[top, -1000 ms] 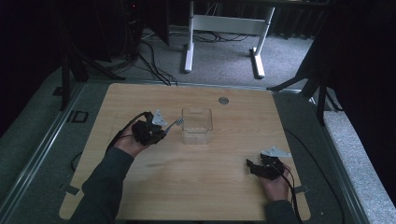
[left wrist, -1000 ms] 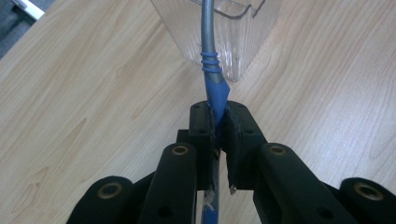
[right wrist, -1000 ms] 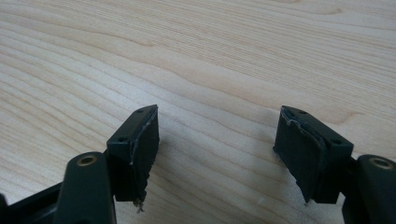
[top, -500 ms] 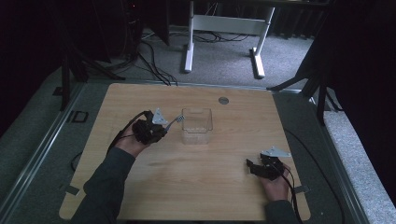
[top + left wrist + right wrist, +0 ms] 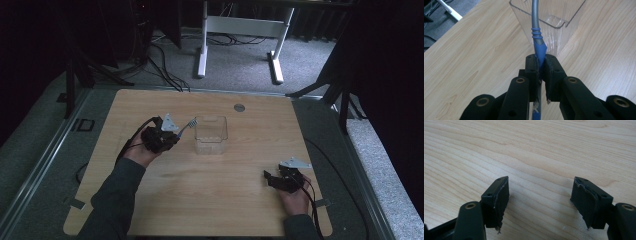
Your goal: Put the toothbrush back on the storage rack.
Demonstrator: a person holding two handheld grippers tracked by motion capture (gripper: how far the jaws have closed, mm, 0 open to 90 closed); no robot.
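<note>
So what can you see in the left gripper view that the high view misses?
The left gripper view alone reveals the fork's blue handle pinched between the left gripper pads, and the ribbed walls of the clear container. The high view alone takes in the right gripper, jaws apart, and the floor. Both share fork, container and wooden table.

left gripper (image 5: 541, 65) clamped tight on the blue handle of a fork (image 5: 538, 47), pads pressing from both sides. grey metal shaft running straight ahead from the jaws, up over the rim of a clear ribbed plastic container (image 5: 554, 30) just beyond the fingertips. light wooden table (image 5: 474, 62) beneath and to either side.
</note>
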